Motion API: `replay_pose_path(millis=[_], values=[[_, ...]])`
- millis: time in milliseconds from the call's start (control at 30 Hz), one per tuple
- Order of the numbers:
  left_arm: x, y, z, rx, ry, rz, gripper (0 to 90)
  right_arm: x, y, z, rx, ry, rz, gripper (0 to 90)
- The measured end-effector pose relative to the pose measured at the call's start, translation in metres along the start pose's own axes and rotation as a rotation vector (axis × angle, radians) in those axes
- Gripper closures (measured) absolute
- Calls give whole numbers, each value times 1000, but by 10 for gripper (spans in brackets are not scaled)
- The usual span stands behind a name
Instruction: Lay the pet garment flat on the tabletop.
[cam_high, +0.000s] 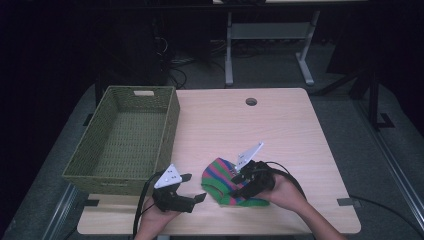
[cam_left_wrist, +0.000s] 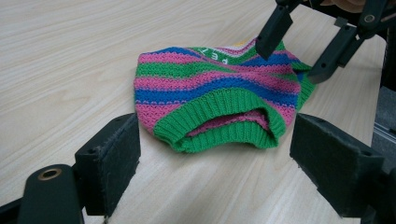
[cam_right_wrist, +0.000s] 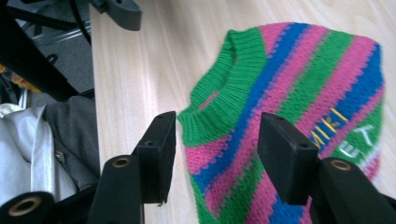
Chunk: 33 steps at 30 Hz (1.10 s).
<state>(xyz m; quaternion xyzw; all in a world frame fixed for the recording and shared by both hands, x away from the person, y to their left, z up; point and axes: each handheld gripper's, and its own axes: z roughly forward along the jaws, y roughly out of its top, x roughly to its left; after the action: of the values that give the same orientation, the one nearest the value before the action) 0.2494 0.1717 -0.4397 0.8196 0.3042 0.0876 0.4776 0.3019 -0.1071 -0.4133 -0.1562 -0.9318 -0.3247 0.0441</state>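
A small knitted garment (cam_high: 218, 179) striped pink, green and blue lies flat on the wooden table (cam_high: 280, 130) near its front edge. Its green ribbed opening (cam_left_wrist: 219, 116) faces my left gripper (cam_left_wrist: 219, 154), which is open just in front of it with nothing between the pads. In the high view the left gripper (cam_high: 194, 187) is a little to the garment's left. My right gripper (cam_right_wrist: 219, 149) is open over the garment (cam_right_wrist: 299, 79), its jaws standing either side of the striped cloth beside the ribbed band. The right gripper (cam_high: 236, 181) comes in from the garment's right side.
An empty woven green basket (cam_high: 165, 135) stands on the table's left half, close behind the left gripper. A round cable hole (cam_high: 251, 101) sits near the far edge. Beyond the table are another desk's grey legs (cam_high: 229, 50) and floor cables.
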Motion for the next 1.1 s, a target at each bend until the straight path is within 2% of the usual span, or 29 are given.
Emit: replay_pose_path(millis=[267, 533, 800, 833, 1100], values=[[0, 0, -1, -3, -1, -8, 159, 4, 6, 19, 29, 41, -25, 476], [0, 0, -2, -2, 0, -8, 158, 5, 7, 42, 93, 44, -27, 485], [1, 0, -2, -7, 1, -12, 159, 10, 3, 48, 81, -15, -69, 539], [1, 0, -2, -7, 1, -13, 159, 12, 2, 49, 72, -42, -74, 573], [0, 0, -2, -4, 1, -9, 159, 11, -4, 48, 35, -81, -34, 705]])
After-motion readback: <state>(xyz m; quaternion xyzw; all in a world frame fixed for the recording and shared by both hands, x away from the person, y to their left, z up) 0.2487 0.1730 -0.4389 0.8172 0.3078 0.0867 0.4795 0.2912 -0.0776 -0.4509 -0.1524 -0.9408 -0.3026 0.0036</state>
